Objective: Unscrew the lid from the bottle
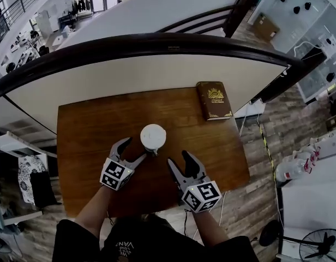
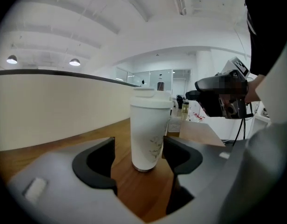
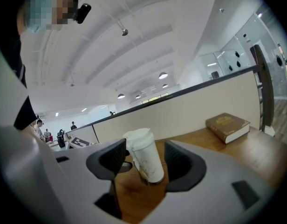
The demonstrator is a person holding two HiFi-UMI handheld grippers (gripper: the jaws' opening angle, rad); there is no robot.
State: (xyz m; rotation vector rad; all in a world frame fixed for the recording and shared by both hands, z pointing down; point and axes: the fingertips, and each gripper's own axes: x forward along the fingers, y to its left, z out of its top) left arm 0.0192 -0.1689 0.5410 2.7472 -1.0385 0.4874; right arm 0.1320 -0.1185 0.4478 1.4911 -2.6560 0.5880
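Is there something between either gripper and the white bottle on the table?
Nothing visible does. The bottle stands on the table just ahead of the open left gripper and right gripper; the book lies away at the far corner.

White bottle (image 1: 153, 140) upright on wooden table, white lid (image 2: 149, 95) on, near centre

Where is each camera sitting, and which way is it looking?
Head view: on the person's head, looking steeply down at table, bottle and book; shows both forearms, left hand-held gripper, right hand-held gripper.
Left gripper view: rides the left hand-held gripper, looking along its open jaws at the bottle; the right one shows too.
Right gripper view: rides the right hand-held gripper, facing bottle and book past its open jaws.
Shared: all three see the bottle.
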